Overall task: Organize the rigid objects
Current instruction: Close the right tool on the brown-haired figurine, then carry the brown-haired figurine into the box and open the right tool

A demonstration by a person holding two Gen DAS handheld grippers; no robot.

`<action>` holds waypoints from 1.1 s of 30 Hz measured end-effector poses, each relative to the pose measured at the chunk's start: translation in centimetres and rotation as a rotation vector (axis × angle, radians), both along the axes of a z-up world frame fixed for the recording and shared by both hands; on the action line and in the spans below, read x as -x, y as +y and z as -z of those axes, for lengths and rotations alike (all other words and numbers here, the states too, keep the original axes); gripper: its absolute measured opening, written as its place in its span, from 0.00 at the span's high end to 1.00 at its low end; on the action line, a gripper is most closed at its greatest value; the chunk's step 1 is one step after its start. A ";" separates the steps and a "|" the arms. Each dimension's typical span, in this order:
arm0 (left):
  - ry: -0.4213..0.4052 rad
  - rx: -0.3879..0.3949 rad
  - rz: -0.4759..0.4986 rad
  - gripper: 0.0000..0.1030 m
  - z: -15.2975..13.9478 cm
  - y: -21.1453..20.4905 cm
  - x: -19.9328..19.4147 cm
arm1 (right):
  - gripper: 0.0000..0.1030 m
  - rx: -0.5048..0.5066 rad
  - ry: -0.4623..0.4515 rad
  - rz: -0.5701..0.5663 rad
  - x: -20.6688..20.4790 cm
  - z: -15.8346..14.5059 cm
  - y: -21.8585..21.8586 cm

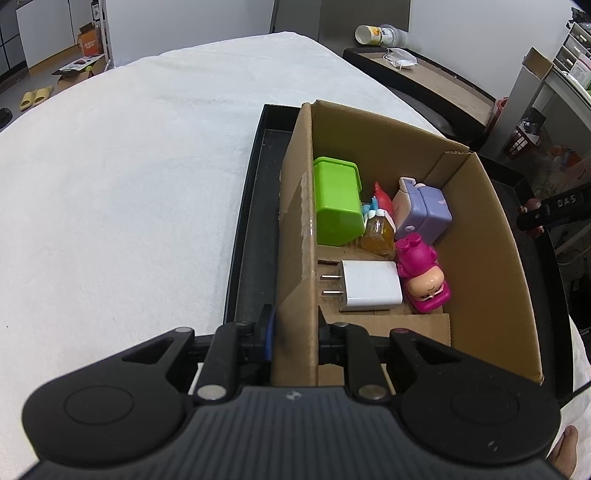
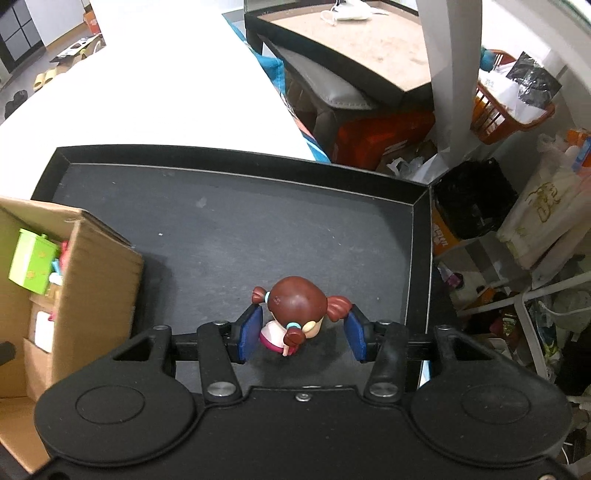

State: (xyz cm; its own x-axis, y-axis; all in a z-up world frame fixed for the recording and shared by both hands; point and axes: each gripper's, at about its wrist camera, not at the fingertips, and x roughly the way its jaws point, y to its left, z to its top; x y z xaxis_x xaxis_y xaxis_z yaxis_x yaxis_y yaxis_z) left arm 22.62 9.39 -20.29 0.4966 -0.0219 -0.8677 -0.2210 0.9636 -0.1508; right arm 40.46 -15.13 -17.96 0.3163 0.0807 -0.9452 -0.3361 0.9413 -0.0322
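A cardboard box stands in a black tray. It holds a green box, a purple toy, an amber bottle, a pink figurine and a white charger. My left gripper is shut on the box's left wall. In the right wrist view a brown-haired doll stands on the tray floor. My right gripper is open, with a blue pad on each side of the doll, and the pads are apart from it. The box also shows at the left.
The tray lies on a white cloth-covered table. Off the table's right edge are a black side table, an orange basket and cluttered shelves. A face mask and a cup lie beyond.
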 end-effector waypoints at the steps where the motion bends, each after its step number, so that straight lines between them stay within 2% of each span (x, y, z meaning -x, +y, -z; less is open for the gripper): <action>1: 0.000 0.000 0.001 0.83 0.0 0.0 0.0 | 0.54 -0.001 -0.003 0.001 0.1 -0.4 0.1; 15: 0.005 -0.003 0.009 0.83 0.0 0.1 0.0 | 0.54 -0.038 -0.049 -0.028 2.8 -5.4 1.9; 33: 0.002 0.004 0.007 0.82 -0.1 0.1 0.1 | 0.54 -0.133 -0.052 -0.162 5.7 -8.5 7.9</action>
State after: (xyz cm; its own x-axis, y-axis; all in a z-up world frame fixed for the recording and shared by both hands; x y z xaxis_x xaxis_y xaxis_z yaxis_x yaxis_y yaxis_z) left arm 22.49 9.46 -20.15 0.4950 -0.0290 -0.8684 -0.2142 0.9645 -0.1543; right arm 34.76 -7.27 -9.42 0.3370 0.2573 -0.9057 -0.4846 0.8721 0.0674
